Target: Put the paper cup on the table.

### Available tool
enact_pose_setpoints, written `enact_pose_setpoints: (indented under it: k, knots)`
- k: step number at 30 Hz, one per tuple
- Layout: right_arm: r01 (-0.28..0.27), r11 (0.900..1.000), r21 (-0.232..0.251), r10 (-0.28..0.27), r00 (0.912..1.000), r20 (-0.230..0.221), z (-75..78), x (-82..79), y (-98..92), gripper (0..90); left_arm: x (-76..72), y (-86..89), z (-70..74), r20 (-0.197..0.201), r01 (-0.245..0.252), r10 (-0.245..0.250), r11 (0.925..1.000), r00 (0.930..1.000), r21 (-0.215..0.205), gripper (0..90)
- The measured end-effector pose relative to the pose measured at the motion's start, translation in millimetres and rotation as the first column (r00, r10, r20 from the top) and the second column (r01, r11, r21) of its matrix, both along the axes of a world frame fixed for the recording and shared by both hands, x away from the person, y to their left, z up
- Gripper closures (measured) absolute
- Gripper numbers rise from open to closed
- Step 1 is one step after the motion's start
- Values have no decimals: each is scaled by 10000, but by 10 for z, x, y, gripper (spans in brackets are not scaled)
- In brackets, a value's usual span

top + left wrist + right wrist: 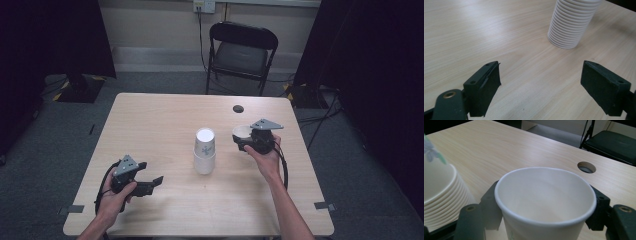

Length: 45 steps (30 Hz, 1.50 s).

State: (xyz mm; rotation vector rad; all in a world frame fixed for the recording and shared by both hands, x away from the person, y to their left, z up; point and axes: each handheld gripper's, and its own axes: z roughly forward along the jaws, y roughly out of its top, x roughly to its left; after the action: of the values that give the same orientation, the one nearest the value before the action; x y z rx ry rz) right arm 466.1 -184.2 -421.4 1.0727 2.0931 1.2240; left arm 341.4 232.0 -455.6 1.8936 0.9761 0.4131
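A single white paper cup point(546, 202) stands upright between the jaws of my right gripper point(243, 137), which is shut on its sides, at the right of the wooden table point(150, 115); the cup point(241, 131) is empty, mouth up. An upside-down stack of white paper cups point(205, 150) stands at the table's middle, just left of that cup, and appears in the left gripper view as a ribbed column point(571, 22). My left gripper point(152, 184) rests low near the front left, its jaws wide open point(541, 87) with bare table between them.
A round cable hole point(238, 108) sits in the tabletop behind the held cup. A black folding chair point(242, 50) stands beyond the far edge. Dark curtains flank both sides, and cables run across the grey floor.
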Motion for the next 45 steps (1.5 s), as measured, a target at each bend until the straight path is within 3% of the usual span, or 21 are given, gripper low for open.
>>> enact_pose_setpoints:
  k: [7, 16, 25, 30, 45]
  knots:
    - [239, 9997, -66, -240, 9995, -198, -133, 162, 11, 298, 25, -23, 16, 3, -118, 118, 9999, 9999, -45, 157]
    - [511, 9987, -87, -515, 9975, -479, -317, 235, 11, 294, 38, -38, 5, -48, -100, 99, 9999, 9999, -47, 157]
    - [551, 9984, -150, -558, 9973, -485, -417, 268, 39, 287, 18, -34, -2, -79, -83, 84, 10000, 9999, 53, 157]
    - [524, 9986, -65, -526, 9981, -310, -452, 220, 33, 277, -15, -26, -1, -90, -140, 141, 9999, 9999, 55, 157]
    - [480, 9986, -212, -496, 9955, -802, -456, 29, -145, 262, -21, 7, 7, -73, -315, 315, 9995, 9995, 19, 158]
